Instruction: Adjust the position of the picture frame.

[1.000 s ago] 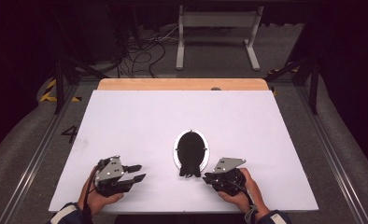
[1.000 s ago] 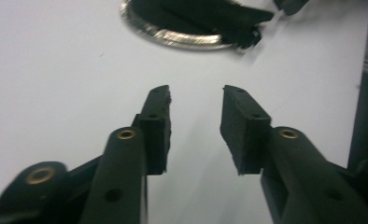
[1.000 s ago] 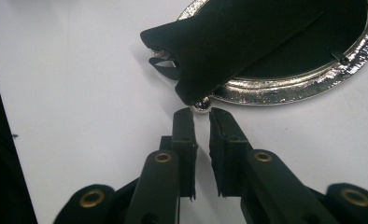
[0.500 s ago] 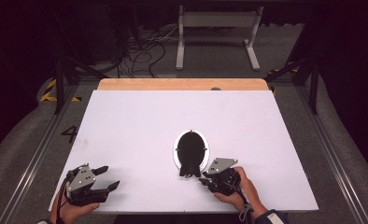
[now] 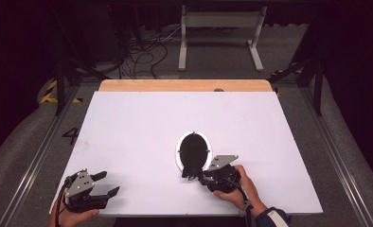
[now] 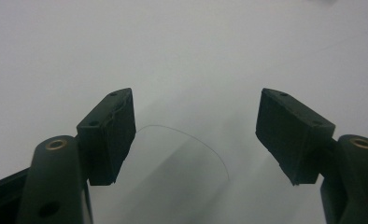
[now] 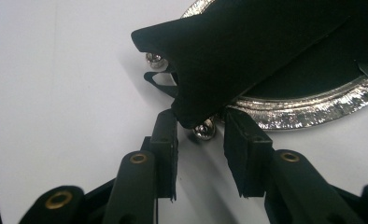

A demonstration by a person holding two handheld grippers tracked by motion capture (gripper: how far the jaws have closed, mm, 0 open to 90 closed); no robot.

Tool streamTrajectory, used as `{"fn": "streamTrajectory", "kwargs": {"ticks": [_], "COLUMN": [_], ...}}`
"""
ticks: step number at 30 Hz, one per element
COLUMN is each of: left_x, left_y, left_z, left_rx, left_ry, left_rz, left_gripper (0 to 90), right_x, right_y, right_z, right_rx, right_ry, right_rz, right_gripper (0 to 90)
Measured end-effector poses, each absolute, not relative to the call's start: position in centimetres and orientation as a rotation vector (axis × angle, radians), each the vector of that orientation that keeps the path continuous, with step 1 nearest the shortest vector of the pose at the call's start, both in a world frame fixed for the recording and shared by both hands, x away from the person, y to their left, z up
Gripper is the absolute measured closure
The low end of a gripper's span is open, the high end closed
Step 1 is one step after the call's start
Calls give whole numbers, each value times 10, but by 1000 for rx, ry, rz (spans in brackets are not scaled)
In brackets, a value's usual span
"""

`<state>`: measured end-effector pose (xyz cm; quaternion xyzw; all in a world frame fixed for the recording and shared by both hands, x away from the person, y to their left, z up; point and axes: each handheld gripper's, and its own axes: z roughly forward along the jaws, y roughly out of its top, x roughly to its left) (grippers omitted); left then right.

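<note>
Your right gripper, jaws just easing apart, loosely flanks the black stand flap of the oval picture frame lying face-down mid-tabletop, while your left gripper waits released, empty, well left of the frame.

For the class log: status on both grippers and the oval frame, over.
Left gripper open, empty, apart. Right gripper just opening at oval frame's black stand. Nothing in the way.

One camera looked down from above my side of the white surface; two rode my tongs, close over that surface.
</note>
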<state>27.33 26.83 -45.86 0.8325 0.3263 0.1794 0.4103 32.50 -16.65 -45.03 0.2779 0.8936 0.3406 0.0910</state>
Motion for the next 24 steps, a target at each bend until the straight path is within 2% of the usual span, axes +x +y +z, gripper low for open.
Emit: {"fn": "streamTrajectory", "kwargs": {"ticks": [8,14,24], "left_x": [274,276,279], "left_y": [267,265,266], "left_z": [-459,-459,-460], "left_rx": [2093,2099,2091], "left_ry": [824,812,809], "left_rz": [435,428,437], "left_gripper": [291,290,285], "right_x": [330,335,336], "right_y": [-171,-176,-176], "right_z": [-453,-456,-457], "right_rx": [885,975,963], "right_ry": [2663,2680,2684], "right_rz": [1133,1233,1234], "right_gripper": [675,654,655]}}
